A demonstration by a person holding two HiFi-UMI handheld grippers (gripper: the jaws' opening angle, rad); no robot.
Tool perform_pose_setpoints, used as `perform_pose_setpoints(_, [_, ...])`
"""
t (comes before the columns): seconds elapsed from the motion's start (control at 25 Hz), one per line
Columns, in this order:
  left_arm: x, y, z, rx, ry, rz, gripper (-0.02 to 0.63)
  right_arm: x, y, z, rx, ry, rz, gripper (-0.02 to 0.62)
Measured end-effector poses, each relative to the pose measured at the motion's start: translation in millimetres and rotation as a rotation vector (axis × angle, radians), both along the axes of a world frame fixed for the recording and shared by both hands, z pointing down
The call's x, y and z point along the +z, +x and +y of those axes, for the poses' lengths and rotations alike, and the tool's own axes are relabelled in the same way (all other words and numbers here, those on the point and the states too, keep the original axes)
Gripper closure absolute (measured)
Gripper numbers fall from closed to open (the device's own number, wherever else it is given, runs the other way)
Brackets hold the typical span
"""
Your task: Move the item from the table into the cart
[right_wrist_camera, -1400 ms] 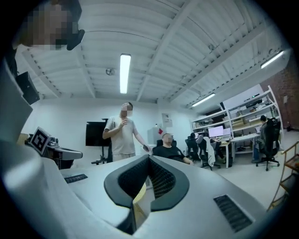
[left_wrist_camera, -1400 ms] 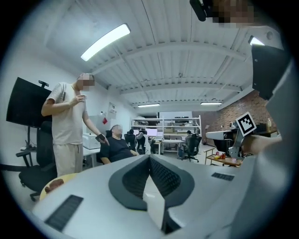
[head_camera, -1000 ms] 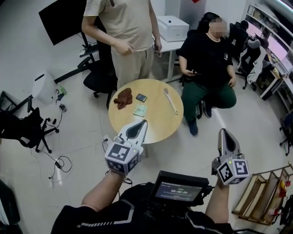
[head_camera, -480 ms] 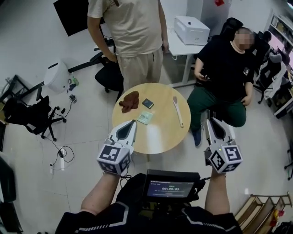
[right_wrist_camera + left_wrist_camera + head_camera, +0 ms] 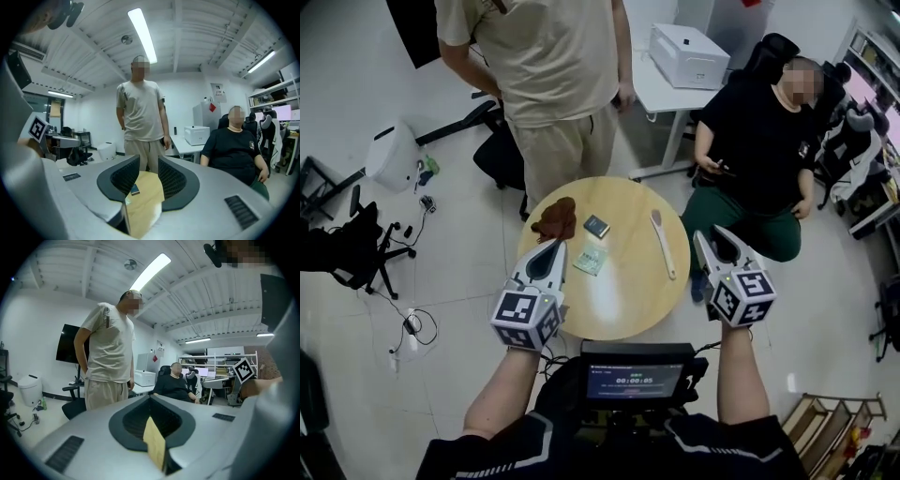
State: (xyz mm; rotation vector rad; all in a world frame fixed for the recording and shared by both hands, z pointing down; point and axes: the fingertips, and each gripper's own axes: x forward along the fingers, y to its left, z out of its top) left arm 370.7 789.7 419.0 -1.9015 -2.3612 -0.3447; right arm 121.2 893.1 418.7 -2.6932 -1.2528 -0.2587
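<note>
A round wooden table [image 5: 623, 300] carries a brown cloth [image 5: 555, 218], a small dark square item [image 5: 596, 226], a green packet [image 5: 590, 260] and a wooden spoon [image 5: 662, 242]. My left gripper [image 5: 556, 246] hovers over the table's near left edge, close to the green packet, jaws shut and empty; its closed tips [image 5: 150, 397] point toward the standing person. My right gripper [image 5: 713, 236] is off the table's right edge near the spoon. Its jaws have just been opening and stand open [image 5: 149, 159] with nothing between them. Through their gap show the tabletop [image 5: 146, 199] and the dark item [image 5: 135, 189].
A standing person in a beige shirt [image 5: 553, 75] is just beyond the table. A seated person in black [image 5: 759, 159] is at its far right. A white printer [image 5: 694, 56] sits on a desk behind. Office chairs and floor cables lie left. A wooden rack [image 5: 814, 424] shows bottom right.
Both grippers have come forward to the table, the right one swinging in from the right. The right jaws went from shut to open. The left jaws stayed shut.
</note>
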Motion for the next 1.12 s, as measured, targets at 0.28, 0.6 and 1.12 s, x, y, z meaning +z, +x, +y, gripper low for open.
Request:
perform_pose_setpoints(0.28, [56.7,18.3,95.9,0.029,0.108,-0.027,0.595,75.1,34.3,103.2,-0.017,0.153,-0.058,0.408])
perform_pose_setpoints(0.6, [141.0,-14.5,180.5,-0.003,0.29,-0.048,0.595,188.4,19.1,199.6,-0.042,0.36,-0.164,0.408])
perform_pose_setpoints(1.12, [323.5,-16.2,258.7,-0.033,0.554,-0.074,0.594,413.9,31.9,264.6,-0.076,0.647,-0.392,0.408])
